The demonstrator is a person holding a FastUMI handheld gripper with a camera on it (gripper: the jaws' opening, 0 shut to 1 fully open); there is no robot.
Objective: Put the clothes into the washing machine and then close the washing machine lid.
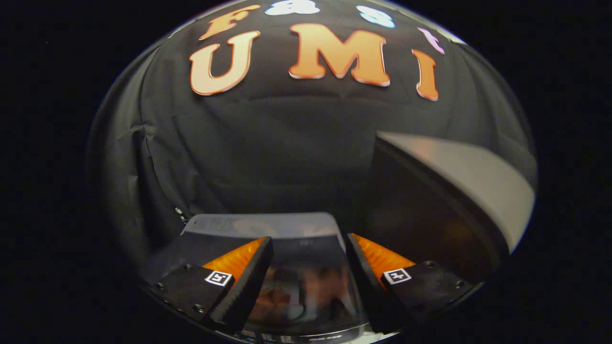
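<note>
We look out at the booth's black cloth wall (296, 143), which hangs creased well beyond the hand-held gripper and is the largest thing before us. Next in size, ahead and to the right of the fingers, a big dark panel with a pale grey edge (459, 177) rises at a tilt; it looks like the washing machine's raised lid, though we cannot be certain. Directly under and just ahead of the fingers lies the glossy dark top of the washing machine (306, 282), its far edge (260, 224) a lighter grey and its surface throwing back blurred reddish reflections. We cannot tell whether that glossy face is a closed window or part of the opening. We see no clothes that we can make out. Smallest, our hand-held gripper (308, 272) has its fingers spread apart, nothing pinched between them, hovering over the shiny surface, which shows through the gap.
</note>
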